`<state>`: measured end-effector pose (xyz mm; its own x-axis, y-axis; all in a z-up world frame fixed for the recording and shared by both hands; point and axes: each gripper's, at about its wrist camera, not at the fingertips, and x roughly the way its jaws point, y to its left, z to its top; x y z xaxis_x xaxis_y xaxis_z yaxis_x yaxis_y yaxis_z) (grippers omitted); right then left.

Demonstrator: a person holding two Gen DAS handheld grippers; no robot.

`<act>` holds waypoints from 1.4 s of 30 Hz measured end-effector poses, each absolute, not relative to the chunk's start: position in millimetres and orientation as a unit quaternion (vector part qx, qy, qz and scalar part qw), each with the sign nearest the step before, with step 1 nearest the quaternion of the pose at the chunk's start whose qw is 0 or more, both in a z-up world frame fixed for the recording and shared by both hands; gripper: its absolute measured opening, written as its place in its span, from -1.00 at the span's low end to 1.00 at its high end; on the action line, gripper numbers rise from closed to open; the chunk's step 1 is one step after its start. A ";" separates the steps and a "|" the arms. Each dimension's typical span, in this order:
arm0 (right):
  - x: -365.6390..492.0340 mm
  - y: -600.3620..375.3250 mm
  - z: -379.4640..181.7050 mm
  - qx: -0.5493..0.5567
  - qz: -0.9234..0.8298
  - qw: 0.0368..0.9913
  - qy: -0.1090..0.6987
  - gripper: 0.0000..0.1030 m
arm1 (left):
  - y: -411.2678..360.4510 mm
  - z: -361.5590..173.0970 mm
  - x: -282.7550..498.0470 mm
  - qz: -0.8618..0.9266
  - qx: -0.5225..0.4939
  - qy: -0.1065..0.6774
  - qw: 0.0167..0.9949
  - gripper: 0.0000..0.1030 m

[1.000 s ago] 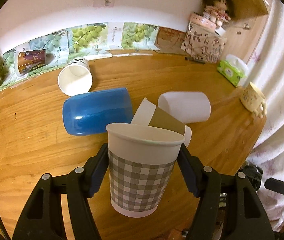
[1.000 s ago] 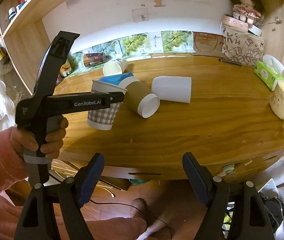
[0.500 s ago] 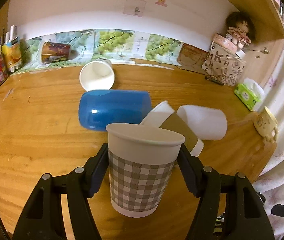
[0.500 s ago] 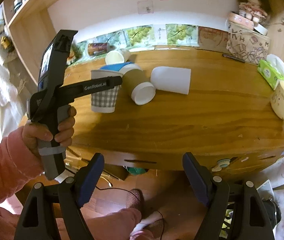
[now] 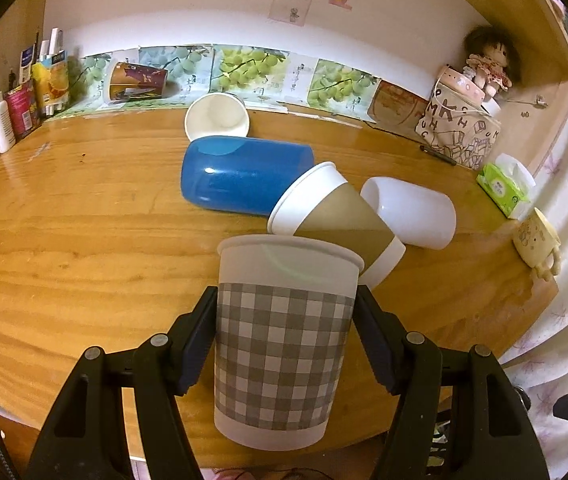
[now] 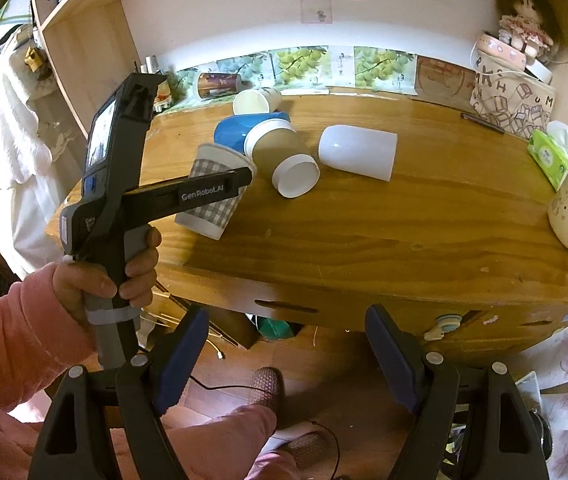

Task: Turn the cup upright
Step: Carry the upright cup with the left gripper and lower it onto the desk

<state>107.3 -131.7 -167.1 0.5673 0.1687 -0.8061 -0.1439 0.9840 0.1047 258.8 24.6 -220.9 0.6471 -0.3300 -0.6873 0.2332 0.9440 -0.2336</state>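
The checked paper cup [image 5: 280, 336] is clamped mid-wall by the left gripper [image 5: 284, 336], near the worktop [image 6: 364, 232] front edge; likely light, crushable. The right gripper [image 6: 284, 364] is held apart, empty.

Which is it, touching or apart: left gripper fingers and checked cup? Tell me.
Touching. The left wrist view shows both fingers of the left gripper pressed against the checked cup's sides, no gap.
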 end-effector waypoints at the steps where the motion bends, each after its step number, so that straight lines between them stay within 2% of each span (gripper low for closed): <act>1: 106.5 -132.0 -167.3 0.014 0.089 0.885 0.457 0.58 | 25.6 -220.4 257.3 -0.152 -0.063 0.389 0.906 0.35; 32: 88.7 -142.7 -179.3 0.011 0.108 0.870 0.482 0.58 | 12.4 -205.9 264.0 -0.114 -0.067 0.298 0.945 0.39; 42: 90.1 -142.7 -181.6 0.009 0.119 0.865 0.487 0.58 | 15.2 -217.0 265.1 -0.104 -0.070 0.309 0.943 0.39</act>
